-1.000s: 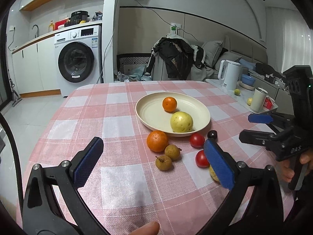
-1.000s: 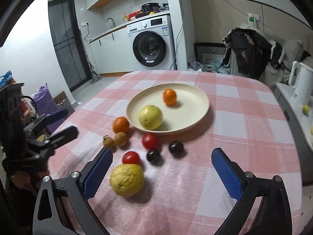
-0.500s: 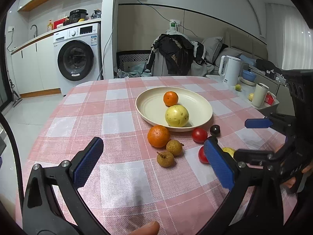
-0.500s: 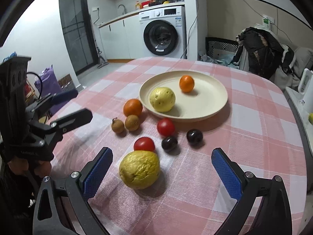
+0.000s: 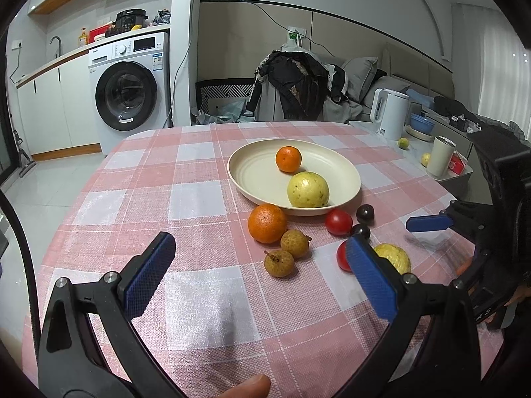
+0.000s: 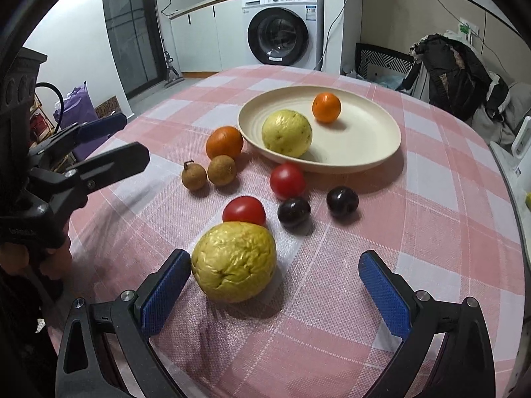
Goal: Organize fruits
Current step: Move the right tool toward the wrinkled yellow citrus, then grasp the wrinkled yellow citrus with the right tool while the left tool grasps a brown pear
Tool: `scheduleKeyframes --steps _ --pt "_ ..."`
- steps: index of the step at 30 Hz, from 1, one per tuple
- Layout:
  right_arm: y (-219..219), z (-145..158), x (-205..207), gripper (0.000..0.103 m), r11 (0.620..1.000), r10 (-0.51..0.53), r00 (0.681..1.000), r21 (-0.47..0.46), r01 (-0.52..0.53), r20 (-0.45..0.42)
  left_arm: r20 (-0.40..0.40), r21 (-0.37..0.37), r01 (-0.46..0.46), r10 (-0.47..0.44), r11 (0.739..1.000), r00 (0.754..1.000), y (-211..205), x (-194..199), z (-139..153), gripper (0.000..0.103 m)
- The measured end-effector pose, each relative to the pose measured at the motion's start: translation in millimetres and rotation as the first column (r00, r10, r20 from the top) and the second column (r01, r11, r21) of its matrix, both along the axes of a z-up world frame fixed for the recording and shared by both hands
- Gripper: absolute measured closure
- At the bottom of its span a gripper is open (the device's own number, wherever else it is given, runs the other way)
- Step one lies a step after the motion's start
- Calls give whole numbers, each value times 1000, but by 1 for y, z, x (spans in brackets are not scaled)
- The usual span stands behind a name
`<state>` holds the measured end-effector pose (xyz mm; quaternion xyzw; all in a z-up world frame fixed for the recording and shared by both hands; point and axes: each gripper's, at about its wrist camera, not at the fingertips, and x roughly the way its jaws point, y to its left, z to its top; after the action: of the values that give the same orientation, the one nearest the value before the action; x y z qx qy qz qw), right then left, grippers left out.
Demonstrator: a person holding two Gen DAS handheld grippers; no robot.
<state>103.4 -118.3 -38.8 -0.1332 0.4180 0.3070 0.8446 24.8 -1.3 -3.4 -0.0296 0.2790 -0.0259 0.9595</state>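
Note:
A cream plate point(image 6: 371, 132) point(image 5: 259, 179) on the pink checked tablecloth holds a small orange point(image 6: 326, 107) and a pale yellow guava point(image 6: 287, 132). Loose in front of it lie a bigger orange point(image 6: 224, 142), two brown longans point(image 6: 221, 170), two red tomatoes point(image 6: 287, 180), two dark plums point(image 6: 342, 201) and a wrinkled yellow fruit point(image 6: 234, 262) point(image 5: 393, 257). My right gripper point(image 6: 273, 293) is open, its left pad right beside the wrinkled yellow fruit, which lies between the fingers. My left gripper point(image 5: 259, 273) hangs open above the cloth, short of the longans point(image 5: 293, 243).
A side shelf with a white kettle point(image 5: 390, 117), a white cup point(image 5: 439, 156) and small fruits stands past the table's right edge. A chair draped with dark clothes point(image 5: 298, 83) and a washing machine point(image 5: 127, 94) are beyond the far edge.
My right gripper has come down and forward, so the wrinkled yellow fruit now lies between its open fingers. The left gripper has shifted only slightly. No fruit has moved.

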Motion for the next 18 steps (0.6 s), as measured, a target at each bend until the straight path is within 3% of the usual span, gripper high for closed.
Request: scheduleKeyframes --steps 8,10,16,18 --pt "-3 -4 4 3 1000 0 999 20 1 -55 -2 4 2 -2 1000 1000 -1 1 -1 1" --pt "-3 -3 3 17 999 13 998 34 -11 -69 -2 3 1 -1 1000 1000 -1 1 -1 1" --pt "3 -5 -2 38 996 66 992 60 -60 -104 -5 3 1 -1 1000 1000 -2 3 -3 1" --pt "4 -5 -2 40 996 70 992 65 -63 -105 -6 4 1 -1 1000 1000 -2 3 -3 1"
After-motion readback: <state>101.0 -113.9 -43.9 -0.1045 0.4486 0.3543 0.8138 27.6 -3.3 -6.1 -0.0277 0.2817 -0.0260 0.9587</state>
